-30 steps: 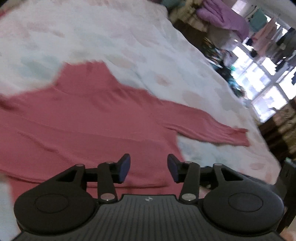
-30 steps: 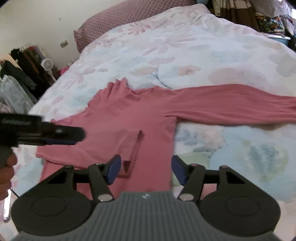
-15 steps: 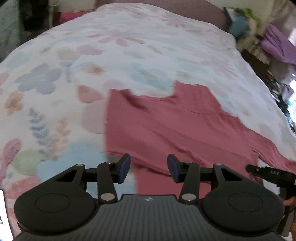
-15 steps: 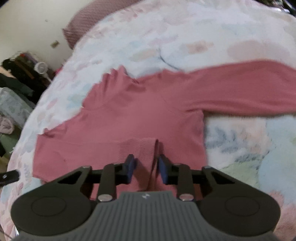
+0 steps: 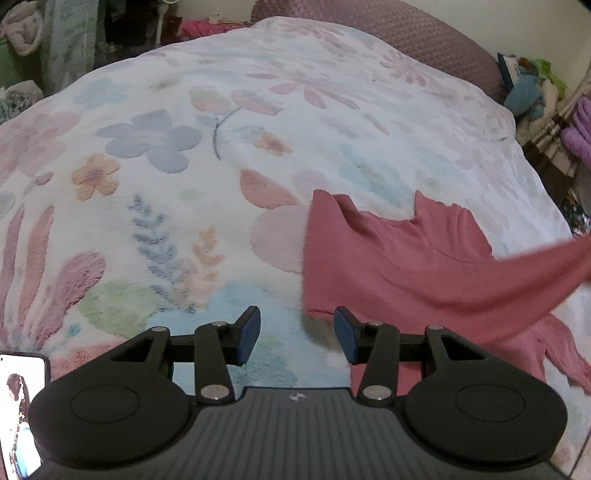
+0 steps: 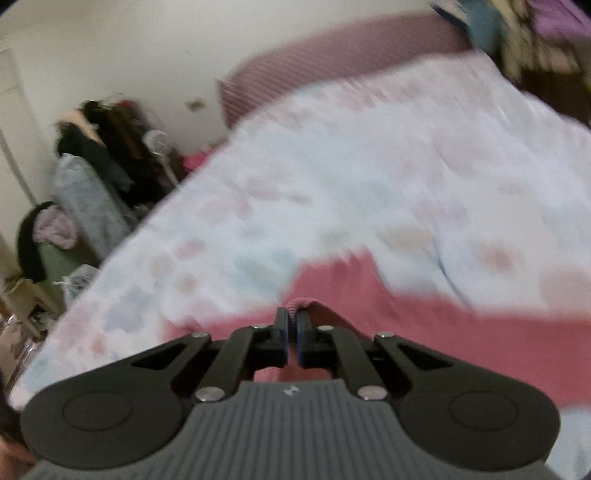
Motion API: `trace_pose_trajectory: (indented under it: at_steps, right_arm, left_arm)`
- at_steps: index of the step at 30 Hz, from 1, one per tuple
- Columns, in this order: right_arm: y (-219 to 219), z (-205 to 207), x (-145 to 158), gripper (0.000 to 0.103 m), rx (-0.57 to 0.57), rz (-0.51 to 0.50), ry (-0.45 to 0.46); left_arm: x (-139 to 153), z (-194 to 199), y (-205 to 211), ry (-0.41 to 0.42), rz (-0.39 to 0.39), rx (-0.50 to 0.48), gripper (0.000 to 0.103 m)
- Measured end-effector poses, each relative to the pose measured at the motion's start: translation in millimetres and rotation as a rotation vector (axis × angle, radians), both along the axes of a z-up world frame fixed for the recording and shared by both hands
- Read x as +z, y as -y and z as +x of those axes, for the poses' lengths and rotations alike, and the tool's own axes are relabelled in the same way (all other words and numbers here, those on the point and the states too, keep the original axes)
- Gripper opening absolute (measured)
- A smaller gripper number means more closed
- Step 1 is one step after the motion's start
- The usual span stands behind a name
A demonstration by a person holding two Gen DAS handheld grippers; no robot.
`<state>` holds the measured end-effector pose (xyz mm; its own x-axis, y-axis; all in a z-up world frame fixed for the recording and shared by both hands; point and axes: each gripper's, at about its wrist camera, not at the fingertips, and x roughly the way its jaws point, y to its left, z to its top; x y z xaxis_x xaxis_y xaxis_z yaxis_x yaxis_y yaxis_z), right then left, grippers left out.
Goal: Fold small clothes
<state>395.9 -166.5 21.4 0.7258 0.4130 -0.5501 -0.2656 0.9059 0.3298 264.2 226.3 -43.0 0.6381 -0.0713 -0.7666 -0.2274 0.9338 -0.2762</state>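
Right hand-held gripper (image 6: 291,334) clenches one pink sweater (image 6: 424,325); left hand-held gripper (image 5: 297,334) released.

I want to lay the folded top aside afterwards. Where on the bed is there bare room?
The floral blanket lies bare left of the pink top, up to the mauve pillow. A phone sits at its near left corner. The right side is crowded: the top spreads there, one part lifted in the shut right claw.
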Motion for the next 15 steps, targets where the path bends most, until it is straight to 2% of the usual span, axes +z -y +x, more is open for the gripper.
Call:
trace_pose_trajectory:
  at_steps: [4, 6, 8, 12, 15]
  right_arm:
    - [-4.7, 10.2, 59.2, 0.000, -0.002, 0.012, 0.119]
    - [9.5, 11.0, 78.1, 0.000, -0.036, 0.023, 0.158]
    - [28.3, 10.3, 83.6, 0.000, -0.079, 0.027, 0.172]
    - [81.3, 17.1, 58.3, 0.000, -0.221, -0.004, 0.117]
    - [106.6, 28.0, 12.3, 0.000, -0.261, -0.049, 0.022]
  left_arm:
    - [1.2, -0.1, -3.3, 0.011, -0.017, 0.008, 0.054]
    - [0.9, 2.0, -3.5, 0.013, -0.019, 0.005, 0.054]
    - [-1.4, 6.3, -3.3, 0.009, -0.024, 0.002, 0.054]
    - [-12.4, 22.7, 2.9, -0.023, -0.035, -0.006, 0.054]
    - [-19.5, 40.6, 12.2, -0.037, -0.056, -0.025, 0.054]
